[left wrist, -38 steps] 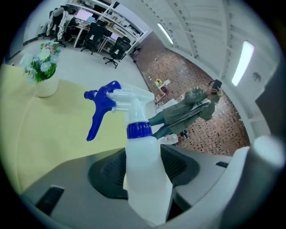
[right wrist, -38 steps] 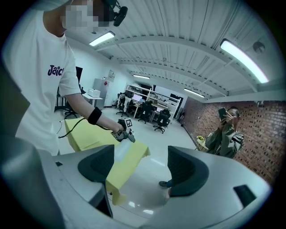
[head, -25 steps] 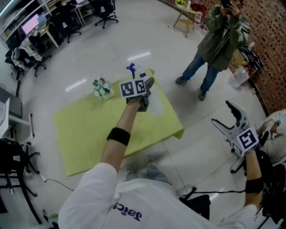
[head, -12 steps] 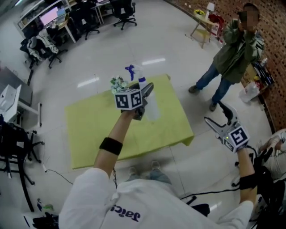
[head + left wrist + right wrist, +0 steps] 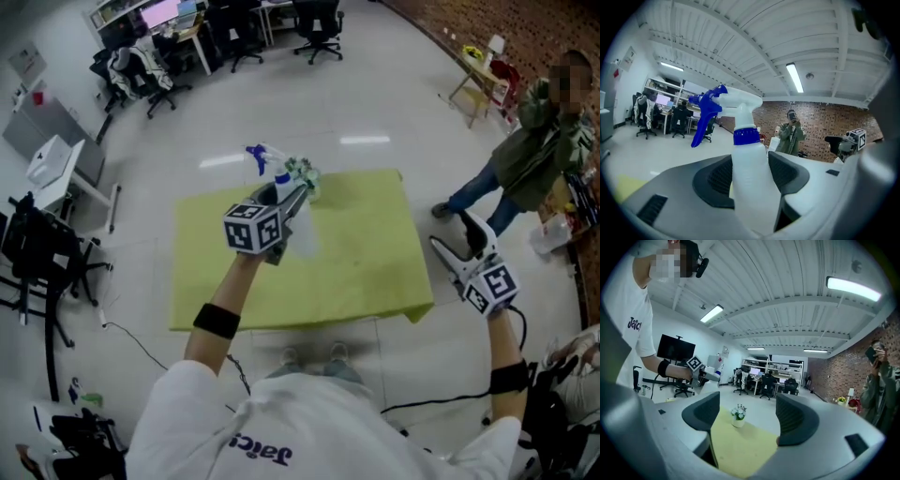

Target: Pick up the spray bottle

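Note:
The spray bottle (image 5: pixel 281 192) is white with a blue trigger head and is held in the air above the yellow-green cloth on the table (image 5: pixel 366 267). My left gripper (image 5: pixel 296 195) is shut on its body. In the left gripper view the bottle (image 5: pixel 749 159) stands upright between the two dark pads (image 5: pixel 717 177), which press on both its sides, trigger pointing left. My right gripper (image 5: pixel 457 234) hovers off the table's right edge, open and holding nothing; in its own view the right gripper (image 5: pixel 746 417) has only the cloth and a flower pot beyond it.
A small pot of flowers (image 5: pixel 303 174) stands at the table's far edge, also in the right gripper view (image 5: pixel 738 414). A person in a green jacket (image 5: pixel 534 150) stands to the right by a brick wall. Desks and office chairs (image 5: pixel 234 37) line the back; a black stand (image 5: pixel 37 272) is at left.
My left gripper has carried the bottle up and to the left, off the cloth. The right gripper has come in closer to the table's right edge.

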Action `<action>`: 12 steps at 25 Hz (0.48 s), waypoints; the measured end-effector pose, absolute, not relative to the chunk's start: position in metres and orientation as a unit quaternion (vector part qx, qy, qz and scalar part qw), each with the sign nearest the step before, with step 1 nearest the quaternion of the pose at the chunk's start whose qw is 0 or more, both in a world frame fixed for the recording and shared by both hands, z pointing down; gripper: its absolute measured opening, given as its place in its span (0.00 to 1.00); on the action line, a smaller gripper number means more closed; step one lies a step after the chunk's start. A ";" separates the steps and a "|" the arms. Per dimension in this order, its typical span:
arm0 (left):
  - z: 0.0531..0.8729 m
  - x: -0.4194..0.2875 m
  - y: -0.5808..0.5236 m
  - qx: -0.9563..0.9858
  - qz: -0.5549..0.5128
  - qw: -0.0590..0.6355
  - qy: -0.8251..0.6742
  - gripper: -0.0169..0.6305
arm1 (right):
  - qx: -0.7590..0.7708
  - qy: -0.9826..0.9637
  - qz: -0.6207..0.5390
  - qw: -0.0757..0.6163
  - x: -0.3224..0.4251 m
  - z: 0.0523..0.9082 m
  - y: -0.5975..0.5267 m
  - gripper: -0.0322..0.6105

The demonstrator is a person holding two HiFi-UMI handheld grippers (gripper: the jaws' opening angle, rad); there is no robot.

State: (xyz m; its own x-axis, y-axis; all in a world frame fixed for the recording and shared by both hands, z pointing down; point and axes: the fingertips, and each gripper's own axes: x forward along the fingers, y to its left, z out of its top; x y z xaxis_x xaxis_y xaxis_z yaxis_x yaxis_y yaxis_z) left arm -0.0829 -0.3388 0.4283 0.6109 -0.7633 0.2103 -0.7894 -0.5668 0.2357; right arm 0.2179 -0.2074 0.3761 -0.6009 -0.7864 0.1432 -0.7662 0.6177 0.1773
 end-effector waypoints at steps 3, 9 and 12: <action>0.427 -0.122 -0.328 0.873 0.057 0.129 -0.466 0.38 | 0.415 -0.903 -0.049 0.093 0.194 0.379 -0.220 0.65; 0.431 -0.201 -0.301 0.850 0.096 0.098 -0.509 0.38 | 0.384 -0.919 -0.042 0.073 0.152 0.384 -0.245 0.65; 0.434 -0.231 -0.285 0.841 0.102 0.104 -0.521 0.38 | 0.371 -0.925 -0.037 0.071 0.135 0.390 -0.256 0.65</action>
State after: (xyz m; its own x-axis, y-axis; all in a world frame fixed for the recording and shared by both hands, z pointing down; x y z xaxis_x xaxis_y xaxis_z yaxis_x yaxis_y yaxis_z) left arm -0.2312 -0.2848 0.4344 0.4362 -0.8553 0.2798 -0.8976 -0.4354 0.0685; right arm 0.1354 -0.2561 0.3904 -0.7146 -0.6918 0.1037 -0.6812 0.7219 0.1215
